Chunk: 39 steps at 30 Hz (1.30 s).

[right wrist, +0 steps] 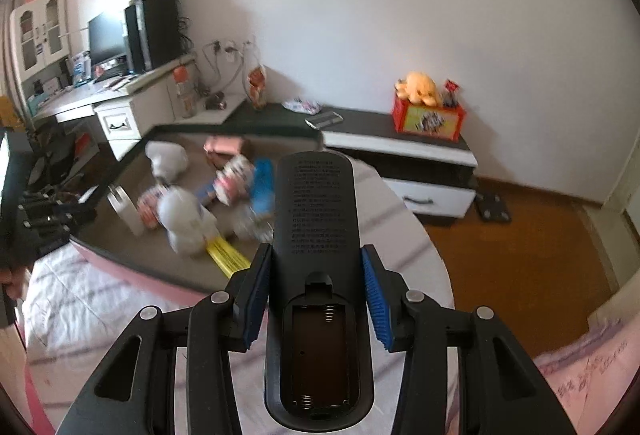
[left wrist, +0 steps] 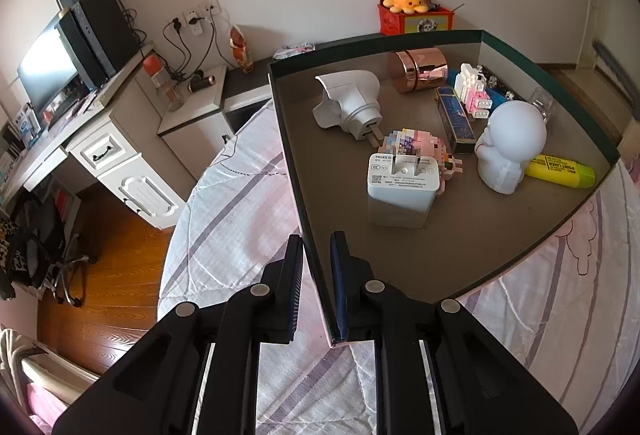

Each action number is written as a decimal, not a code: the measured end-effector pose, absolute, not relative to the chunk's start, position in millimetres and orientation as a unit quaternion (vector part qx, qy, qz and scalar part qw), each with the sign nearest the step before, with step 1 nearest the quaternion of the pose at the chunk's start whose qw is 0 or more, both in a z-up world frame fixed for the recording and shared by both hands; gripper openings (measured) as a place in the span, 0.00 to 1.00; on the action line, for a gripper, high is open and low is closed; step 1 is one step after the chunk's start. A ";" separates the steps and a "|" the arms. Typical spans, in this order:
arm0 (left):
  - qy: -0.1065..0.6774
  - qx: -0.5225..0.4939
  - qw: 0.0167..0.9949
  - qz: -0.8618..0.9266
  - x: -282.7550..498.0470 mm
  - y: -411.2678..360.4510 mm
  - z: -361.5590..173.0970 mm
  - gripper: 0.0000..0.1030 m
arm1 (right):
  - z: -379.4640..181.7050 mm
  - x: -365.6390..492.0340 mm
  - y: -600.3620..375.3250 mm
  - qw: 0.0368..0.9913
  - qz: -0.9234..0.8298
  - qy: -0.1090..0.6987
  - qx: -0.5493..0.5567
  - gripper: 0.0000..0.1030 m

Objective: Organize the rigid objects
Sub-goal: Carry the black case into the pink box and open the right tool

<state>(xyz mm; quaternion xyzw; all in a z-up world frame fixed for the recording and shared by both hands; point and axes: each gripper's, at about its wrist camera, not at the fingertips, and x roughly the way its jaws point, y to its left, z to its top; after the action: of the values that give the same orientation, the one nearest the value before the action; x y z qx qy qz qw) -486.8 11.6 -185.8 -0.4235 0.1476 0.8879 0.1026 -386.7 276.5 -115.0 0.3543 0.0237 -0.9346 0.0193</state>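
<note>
A shallow dark-rimmed box lies on the bed and holds a white charger, a white plug adapter, a white round-headed figure, a yellow highlighter, a rose-gold jar and block toys. My left gripper is shut on the box's near left wall. My right gripper is shut on a black remote control, back side up with its battery bay open, held in the air right of the box, which looks blurred there.
The bed has a pale striped cover. A desk with a monitor stands left. A low dark-topped cabinet along the wall carries a red box with an orange plush. Wooden floor lies right.
</note>
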 end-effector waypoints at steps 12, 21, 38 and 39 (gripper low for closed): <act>0.144 -0.425 0.098 0.888 -485.2 13.2 -186.1 0.11 | -115.4 -428.0 164.6 0.150 -0.917 0.040 0.366 0.44; 0.140 -0.424 0.094 0.890 -483.5 11.5 -185.3 0.11 | -152.8 -443.1 127.8 0.158 -0.899 0.057 0.405 0.44; 0.151 -0.413 0.086 0.894 -460.1 15.4 -170.9 0.17 | -135.7 -418.8 137.8 0.139 -0.913 0.043 0.382 0.73; 0.150 -0.412 0.089 0.894 -457.7 16.2 -169.1 0.20 | -133.5 -414.5 139.6 0.137 -0.915 0.042 0.377 0.74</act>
<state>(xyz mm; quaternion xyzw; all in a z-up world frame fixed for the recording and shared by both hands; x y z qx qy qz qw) -457.7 16.2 -169.1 -0.4119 0.1500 0.8944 0.0888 -414.5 139.6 -133.5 0.3774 0.0416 -0.9149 0.1368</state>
